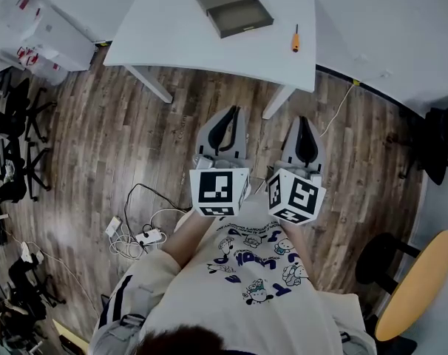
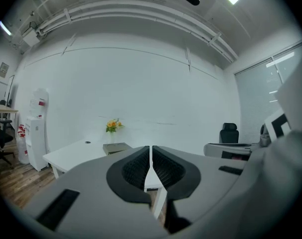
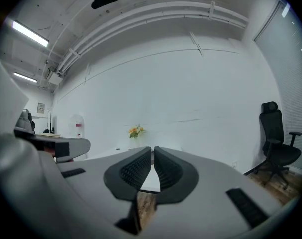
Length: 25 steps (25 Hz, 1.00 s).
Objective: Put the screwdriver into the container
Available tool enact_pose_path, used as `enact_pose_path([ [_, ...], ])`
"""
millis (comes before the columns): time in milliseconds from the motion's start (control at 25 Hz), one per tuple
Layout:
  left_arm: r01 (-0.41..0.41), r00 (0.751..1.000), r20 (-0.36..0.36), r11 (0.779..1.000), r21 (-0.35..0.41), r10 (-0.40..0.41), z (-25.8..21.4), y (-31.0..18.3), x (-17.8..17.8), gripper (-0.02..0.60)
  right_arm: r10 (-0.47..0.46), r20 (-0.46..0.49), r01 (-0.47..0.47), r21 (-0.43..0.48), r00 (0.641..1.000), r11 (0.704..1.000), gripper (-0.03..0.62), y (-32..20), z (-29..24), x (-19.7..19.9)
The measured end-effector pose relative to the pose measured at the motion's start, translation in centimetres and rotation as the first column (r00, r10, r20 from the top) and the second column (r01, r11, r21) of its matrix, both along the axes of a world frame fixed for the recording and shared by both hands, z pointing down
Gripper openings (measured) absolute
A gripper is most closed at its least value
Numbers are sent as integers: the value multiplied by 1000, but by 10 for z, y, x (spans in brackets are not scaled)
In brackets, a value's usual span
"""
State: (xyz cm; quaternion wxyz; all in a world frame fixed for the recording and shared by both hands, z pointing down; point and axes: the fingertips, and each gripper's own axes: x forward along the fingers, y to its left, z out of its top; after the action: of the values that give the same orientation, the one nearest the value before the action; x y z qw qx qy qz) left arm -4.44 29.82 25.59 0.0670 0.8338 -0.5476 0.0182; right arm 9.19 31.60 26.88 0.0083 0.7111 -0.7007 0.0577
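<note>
Lying screwdriver (image 1: pixel 295 40) points tip away.

Head view: from above, steeply down, desk (image 1: pixel 172 35) well ahead. Both gripper views: low, level, facing that same desk.

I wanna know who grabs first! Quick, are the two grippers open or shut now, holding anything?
Left gripper: shut, holding nothing.
Right gripper: shut, holding nothing.
</note>
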Motion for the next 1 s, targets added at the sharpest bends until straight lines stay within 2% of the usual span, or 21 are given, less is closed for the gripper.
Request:
enact_pose_path([
  [480,-6,1000,4,1000,-27,6,12,-32,17,29,-1,17,1,-40,1000,999,40,-31,14,15],
  [1000,-23,1000,8,998,-55,23,25,-119,38,29,5,25,-3,-78,1000,997,40,-119,31,34],
])
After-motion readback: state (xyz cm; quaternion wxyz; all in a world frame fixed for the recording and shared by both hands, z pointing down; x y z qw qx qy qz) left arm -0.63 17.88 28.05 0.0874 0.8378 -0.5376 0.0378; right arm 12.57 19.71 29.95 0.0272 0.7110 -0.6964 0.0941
